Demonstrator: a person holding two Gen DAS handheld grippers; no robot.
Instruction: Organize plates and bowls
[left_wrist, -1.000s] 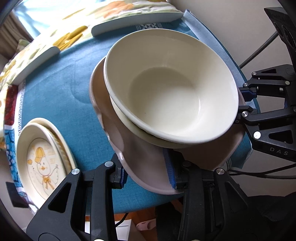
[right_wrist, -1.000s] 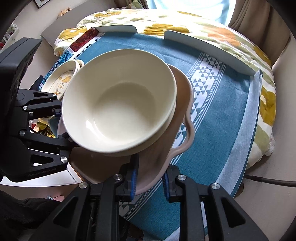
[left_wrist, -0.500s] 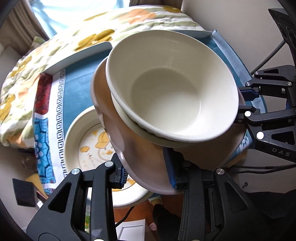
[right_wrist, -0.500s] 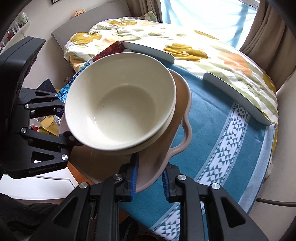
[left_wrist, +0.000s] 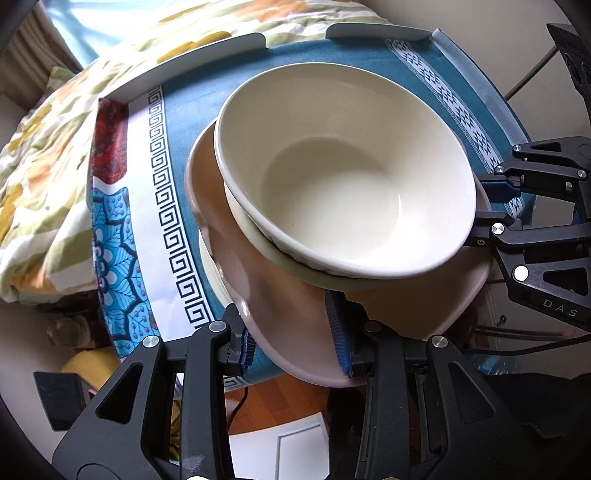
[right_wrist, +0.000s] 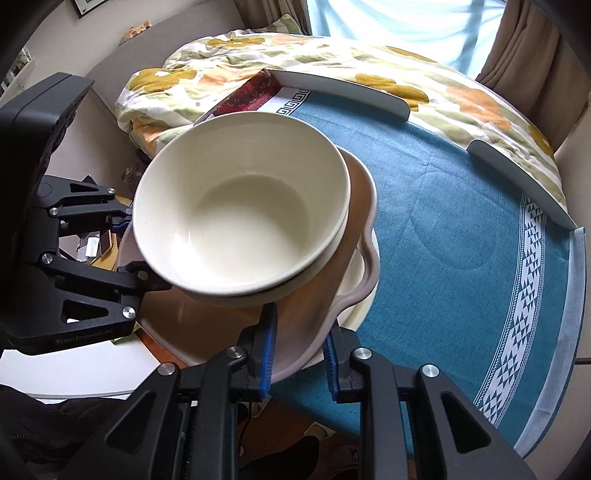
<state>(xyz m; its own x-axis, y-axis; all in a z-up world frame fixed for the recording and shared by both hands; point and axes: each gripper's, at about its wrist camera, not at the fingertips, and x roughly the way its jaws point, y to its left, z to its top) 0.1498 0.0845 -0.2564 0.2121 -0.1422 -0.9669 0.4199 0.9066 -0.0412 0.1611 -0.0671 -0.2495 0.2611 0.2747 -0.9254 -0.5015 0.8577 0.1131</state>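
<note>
2 grippers, left (left_wrist: 291, 343) and right (right_wrist: 297, 354), clamp pink plate (left_wrist: 291, 325) rim, bowl (left_wrist: 343, 177) atop.

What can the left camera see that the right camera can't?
Only the left wrist view shows the flowery blue cloth edge hanging off the table, the wooden floor below, and the right gripper coming in from the side.

Only the right wrist view shows the brown curtain, the window, and the left gripper from the side.

Both show the cream bowl sitting on the pink plate, both grippers clamped on that plate's rim, the blue tablecloth and the flowery blanket.
</note>
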